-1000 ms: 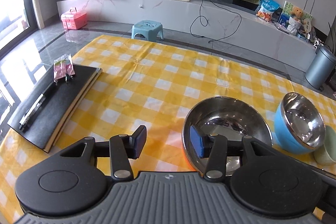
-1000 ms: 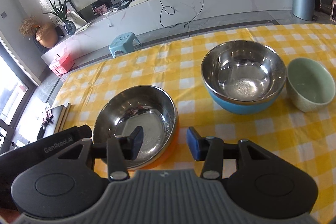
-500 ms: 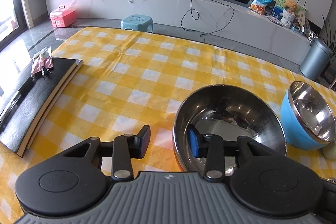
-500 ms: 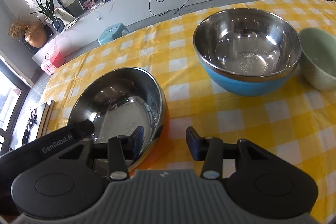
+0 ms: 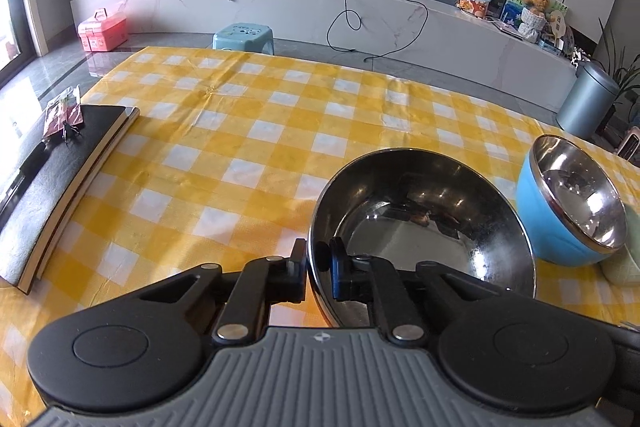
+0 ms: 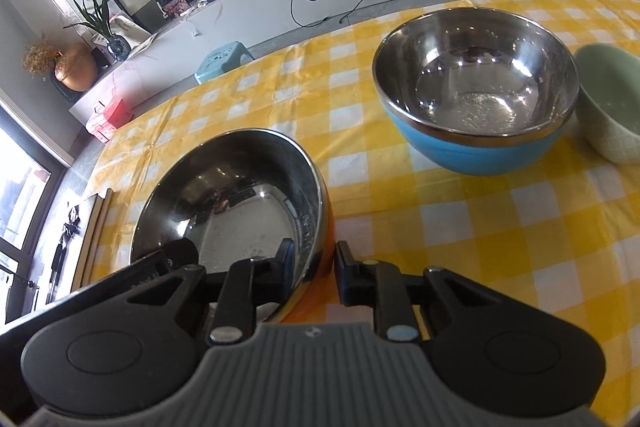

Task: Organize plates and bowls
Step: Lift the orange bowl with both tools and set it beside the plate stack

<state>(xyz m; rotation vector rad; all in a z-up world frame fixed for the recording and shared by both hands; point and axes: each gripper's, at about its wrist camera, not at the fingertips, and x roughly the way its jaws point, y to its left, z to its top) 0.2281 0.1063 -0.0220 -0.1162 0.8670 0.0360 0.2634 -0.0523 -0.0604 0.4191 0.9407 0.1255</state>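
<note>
A shallow steel bowl with an orange outside point(image 5: 424, 223) sits on the yellow checked tablecloth. It also shows in the right wrist view point(image 6: 240, 195). My left gripper point(image 5: 318, 269) is shut on its near left rim, one finger outside, one inside. My right gripper point(image 6: 314, 267) straddles the bowl's near right rim, jaws narrowed around it with a small gap on the outer side. A deeper steel bowl with a blue outside point(image 6: 476, 87) stands to the right, also in the left wrist view point(image 5: 572, 203). A pale green bowl point(image 6: 612, 103) touches its right side.
A black notebook with a pen and a small packet point(image 5: 52, 171) lies at the table's left edge. The tablecloth point(image 5: 248, 131) stretches behind the bowls. Beyond the table are a blue stool point(image 5: 244, 35) and a grey bin point(image 5: 588, 103).
Both grippers moved forward onto the orange bowl's rim. The left gripper closed on the rim. The right gripper's jaws narrowed around the rim.
</note>
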